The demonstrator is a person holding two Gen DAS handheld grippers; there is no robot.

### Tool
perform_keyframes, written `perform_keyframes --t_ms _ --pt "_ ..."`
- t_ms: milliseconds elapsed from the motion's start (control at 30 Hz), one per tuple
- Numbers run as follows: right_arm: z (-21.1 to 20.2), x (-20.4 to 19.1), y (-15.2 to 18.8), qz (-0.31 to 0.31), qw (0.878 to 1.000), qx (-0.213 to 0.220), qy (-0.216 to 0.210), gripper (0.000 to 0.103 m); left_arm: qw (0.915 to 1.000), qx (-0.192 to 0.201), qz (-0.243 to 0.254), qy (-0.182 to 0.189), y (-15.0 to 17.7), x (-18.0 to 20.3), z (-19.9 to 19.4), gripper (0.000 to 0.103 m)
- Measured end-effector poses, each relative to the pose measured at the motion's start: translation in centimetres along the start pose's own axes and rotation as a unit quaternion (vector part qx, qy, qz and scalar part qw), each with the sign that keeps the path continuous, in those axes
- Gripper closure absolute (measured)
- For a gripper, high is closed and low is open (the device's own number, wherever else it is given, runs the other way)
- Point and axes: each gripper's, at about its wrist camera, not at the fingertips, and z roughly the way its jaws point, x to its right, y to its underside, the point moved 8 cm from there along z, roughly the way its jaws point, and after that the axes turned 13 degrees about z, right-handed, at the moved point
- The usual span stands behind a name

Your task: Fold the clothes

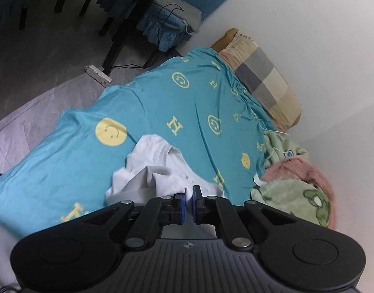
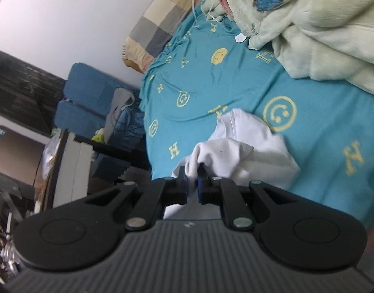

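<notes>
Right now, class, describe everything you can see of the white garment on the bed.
The white garment is soft, plain knit cloth, rumpled and unfolded, with a ribbed edge showing. It lies bunched on the teal smiley-print bedsheet. The left tongs and right tongs each pinch a fold, lifting its near side.

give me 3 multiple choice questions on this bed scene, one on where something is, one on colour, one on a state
1. Where does the checked pillow lie?
A. against the wall at the bed's far end
B. on the floor
C. on the chair

2. What colour is the garment being held?
A. red
B. white
C. black

3. How do the left tongs stand?
A. wide open
B. shut on the garment
C. out of view

Key:
1 A, the checked pillow sits between the teal sheet and the wall.
2 B, the white garment is plainly white.
3 B, the left tongs pinch cloth between them; the right tongs do too.
</notes>
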Motion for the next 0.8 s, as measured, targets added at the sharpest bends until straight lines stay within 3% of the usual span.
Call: perform_keyframes --t_ms 333,500,600,700,767,800 --pt "14.2 1.6 -5.3 -0.01 0.998 -0.016 0.057 0.092 0.9988 -0.018 0.039 -0.021 -4.2 -1.4 16.5 0.096" --pt "18.5 3.4 -6.2 -0.022 0.997 -0.029 0.068 0.091 0.9959 -0.037 0.077 -0.031 -3.4 -3.1 22.2 0.095" --pt "19.2 3.5 -6.2 -0.042 0.996 -0.035 0.071 0.089 0.9947 -0.029 0.094 -0.029 -2.9 -3.2 22.8 0.094" --pt "19.1 2.6 -5.8 -0.083 0.994 -0.034 0.064 0.084 0.9906 -0.013 0.133 -0.026 -2.7 -2.4 22.4 0.079" --pt "18.8 1.9 -5.5 -0.11 0.992 -0.031 0.047 0.066 0.986 0.0 0.165 -0.024 -2.5 -1.7 21.9 0.066" --pt "18.6 1.5 -5.3 -0.125 0.991 -0.027 0.041 0.063 0.9822 0.008 0.185 -0.027 -2.4 -1.2 21.6 0.056"
